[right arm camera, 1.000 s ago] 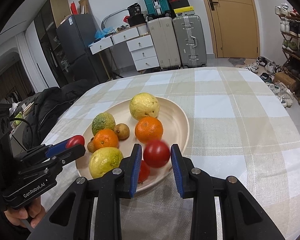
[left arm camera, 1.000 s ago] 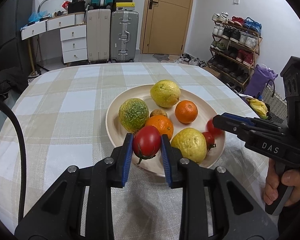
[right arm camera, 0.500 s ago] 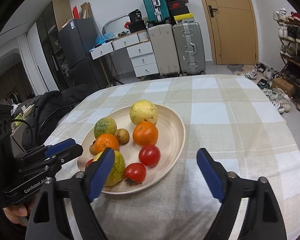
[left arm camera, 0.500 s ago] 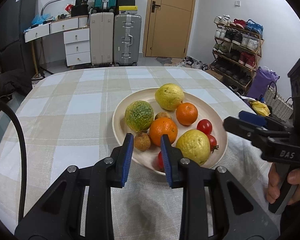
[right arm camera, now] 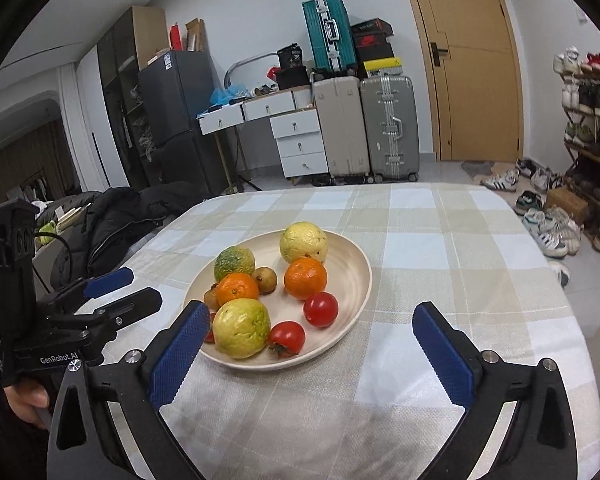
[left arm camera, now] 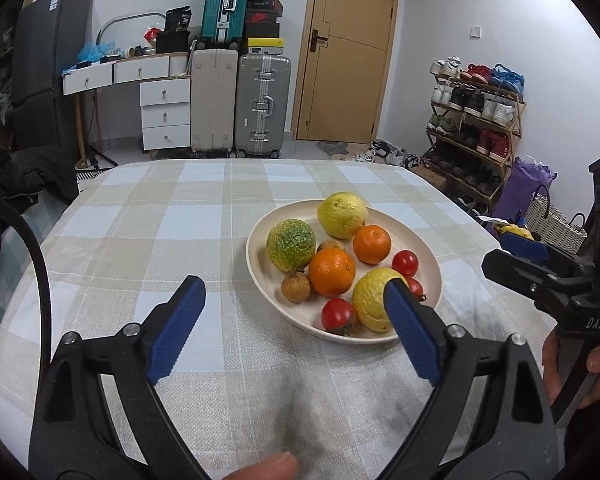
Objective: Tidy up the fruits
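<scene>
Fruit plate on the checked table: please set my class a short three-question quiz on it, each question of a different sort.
1. How many oranges lie on the plate?
2. True or false: every tomato lies on the tablecloth beside the plate.
3. Which lies nearest the plate's far rim? A) a yellow fruit B) a tomato C) an orange

Key: 1. Two. 2. False: all three that show are on the plate. 3. A.
</scene>
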